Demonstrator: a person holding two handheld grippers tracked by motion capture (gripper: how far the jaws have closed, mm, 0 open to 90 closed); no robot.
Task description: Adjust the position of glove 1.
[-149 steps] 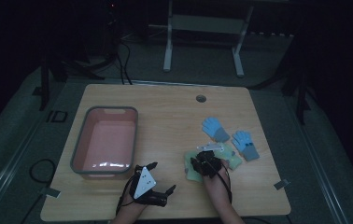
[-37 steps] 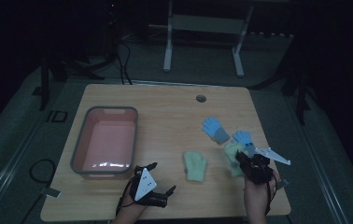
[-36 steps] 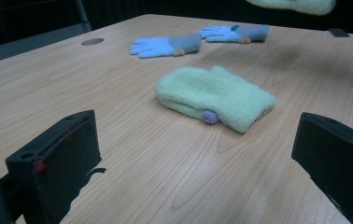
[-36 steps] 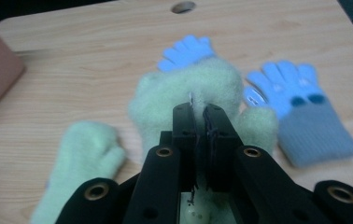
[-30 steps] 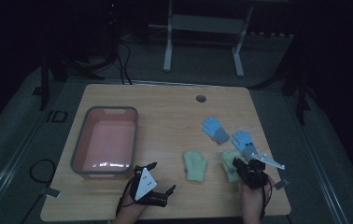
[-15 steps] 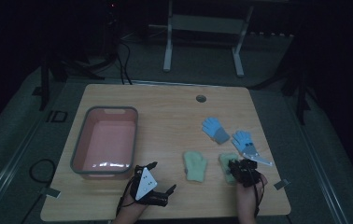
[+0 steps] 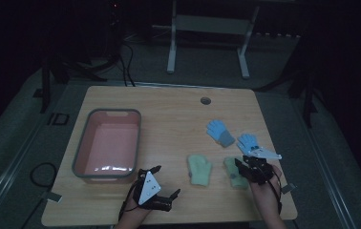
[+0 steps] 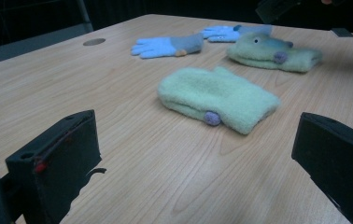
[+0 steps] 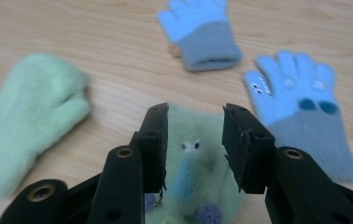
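As my right gripper [image 9: 195, 144] has just carried the face-patterned green mitten [image 9: 198, 177] across the tabletop [image 7: 169, 109] and set it down beside its plain partner, its fingers [image 9: 155, 140] have been spreading and now stand apart with the mitten lying loose between them, no pad pressing on the wool. That tells me the drop is made and the pair is laid out: the plain green mitten [image 7: 199, 169] rests near the front middle, and the placed one [image 7: 232, 171] lies just to its right, close to the two blue gloves [image 7: 220, 132] farther back. The pink tub [image 7: 107, 144] sits well apart on the left side, bare inside. My left gripper [image 7: 155, 181] waits near the front edge, its fingers [image 8: 55, 161] spread wide around nothing. I judge the next job is backing the right hand off without snagging the wool. Around the wooden tabletop the room is dark, with a grey floor, cables and a metal stand behind.
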